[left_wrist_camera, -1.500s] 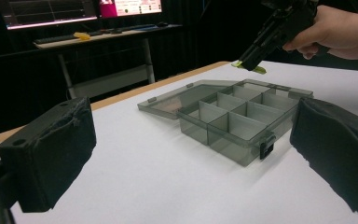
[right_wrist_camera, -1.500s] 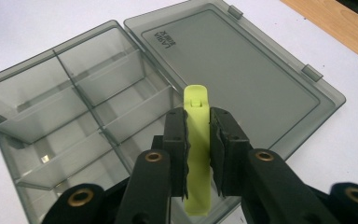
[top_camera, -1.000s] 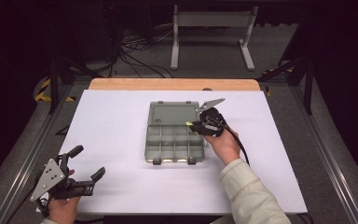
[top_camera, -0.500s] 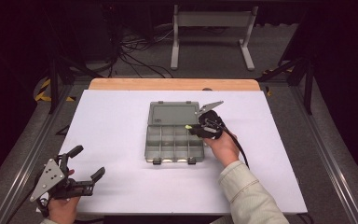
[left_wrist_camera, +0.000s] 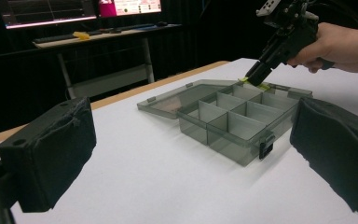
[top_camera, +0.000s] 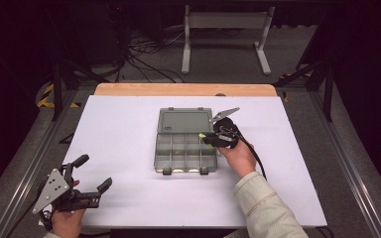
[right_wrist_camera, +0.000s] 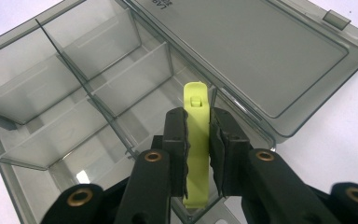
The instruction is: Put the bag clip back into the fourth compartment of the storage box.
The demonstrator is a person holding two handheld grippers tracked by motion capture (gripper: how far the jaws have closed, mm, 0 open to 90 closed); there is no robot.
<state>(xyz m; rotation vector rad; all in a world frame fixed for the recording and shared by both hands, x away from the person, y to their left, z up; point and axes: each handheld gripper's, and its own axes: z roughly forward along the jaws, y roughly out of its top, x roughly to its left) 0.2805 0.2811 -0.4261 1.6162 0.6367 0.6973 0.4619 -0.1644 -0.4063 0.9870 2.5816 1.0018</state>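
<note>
A smoky grey compartment box (top_camera: 184, 146) lies open in the middle of the white table, its lid (top_camera: 183, 120) flat on the far side. My right gripper (top_camera: 207, 139) is shut on a small yellow-green clip (right_wrist_camera: 196, 135), held just over the box's far right compartment near the hinge. The same clip (left_wrist_camera: 256, 83) and box (left_wrist_camera: 233, 119) appear in the left gripper view. My left gripper (top_camera: 95, 173) rests open near the table's front left corner, its black pads (left_wrist_camera: 51, 149) wide apart with nothing between them.
The white table (top_camera: 129, 148) has a wooden strip (top_camera: 183, 89) along its far edge. Beyond it stand a metal frame (top_camera: 223, 34) and cables on the floor. A desk with monitors (left_wrist_camera: 79, 9) stands off to the side.
The right gripper has shifted slightly toward the box with the clip. The left gripper has not moved.
</note>
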